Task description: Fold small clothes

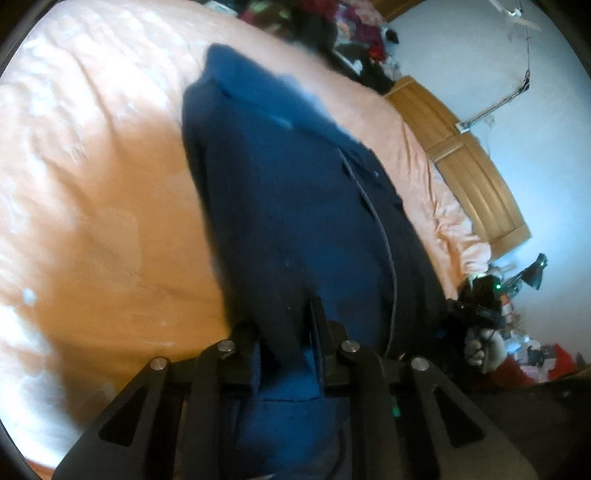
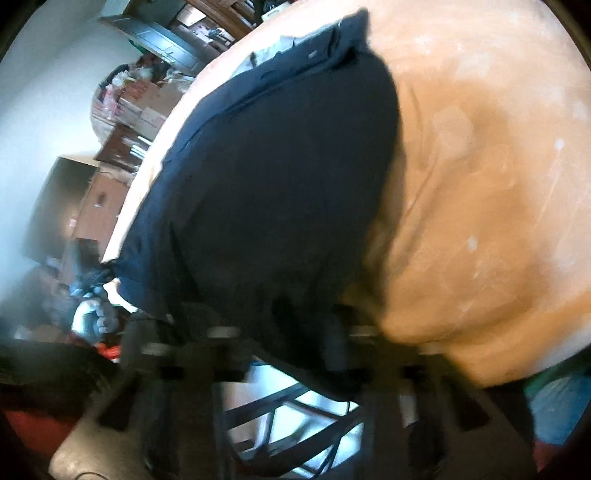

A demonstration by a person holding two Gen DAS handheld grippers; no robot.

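A dark blue garment (image 1: 288, 206) with a pale drawstring stretches across the peach bedsheet (image 1: 92, 192). My left gripper (image 1: 286, 347) is shut on one end of it, with cloth bunched between the black fingers (image 1: 319, 328). In the right wrist view the same dark blue garment (image 2: 273, 177) fills the middle, and my right gripper (image 2: 288, 343) is shut on its near edge; this view is blurred. Each wrist view shows the other gripper held in a gloved hand (image 1: 480, 343) (image 2: 92, 317) beyond the garment's side.
The bed (image 2: 480, 184) is covered by the peach sheet. A wooden headboard (image 1: 465, 162) runs along the wall, with a pile of clothes (image 1: 332, 29) at the bed's far end. Wooden furniture and boxes (image 2: 122, 122) stand beside the bed. A desk lamp (image 1: 532, 277) stands by the wall.
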